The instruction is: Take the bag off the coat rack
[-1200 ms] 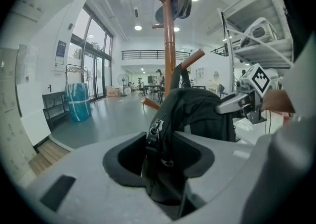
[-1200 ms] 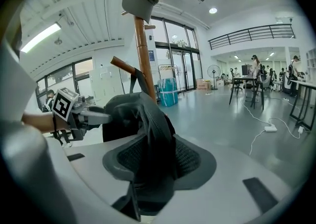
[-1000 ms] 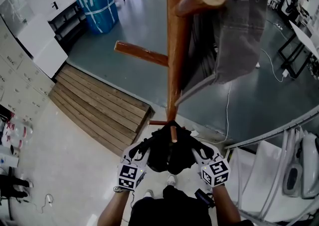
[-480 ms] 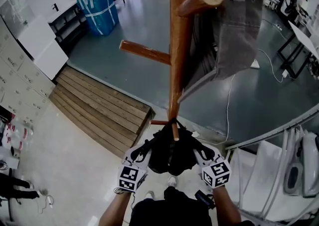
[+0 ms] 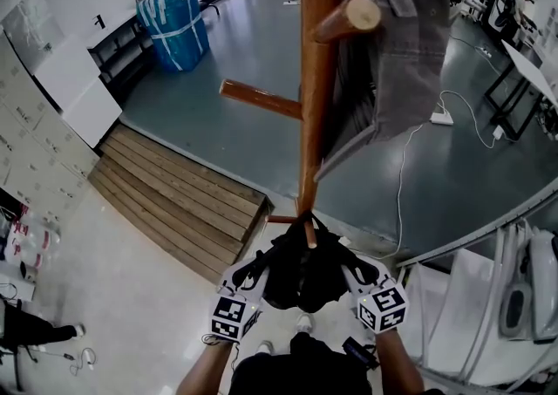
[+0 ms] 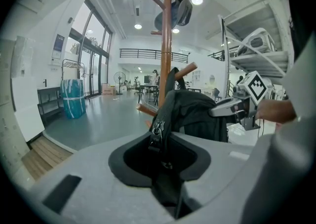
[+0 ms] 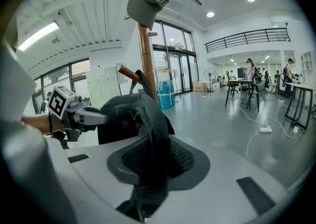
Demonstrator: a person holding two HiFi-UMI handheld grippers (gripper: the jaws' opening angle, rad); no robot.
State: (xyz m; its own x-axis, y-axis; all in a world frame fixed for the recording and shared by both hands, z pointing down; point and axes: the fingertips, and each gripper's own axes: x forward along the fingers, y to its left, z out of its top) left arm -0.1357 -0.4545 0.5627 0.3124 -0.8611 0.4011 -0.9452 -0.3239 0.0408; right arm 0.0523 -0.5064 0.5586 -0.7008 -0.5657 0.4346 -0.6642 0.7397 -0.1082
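The black bag [image 5: 301, 273] is gripped from both sides: its zipped edge is clamped in the nearly closed jaws of the left gripper [image 5: 251, 269], and a fabric fold in those of the right gripper [image 5: 357, 271]. It is hung on a low peg [image 5: 308, 234] of the coat rack [image 5: 316, 79].

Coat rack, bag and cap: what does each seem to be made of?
Coat rack: apparently wood with a glossy reddish-brown varnish; a peg shows paler bare wood at its cut end.
Bag: black matte fabric, probably synthetic; it creases and sags softly.
Cap: grey cloth, perhaps cotton; visible seams and soft folds.
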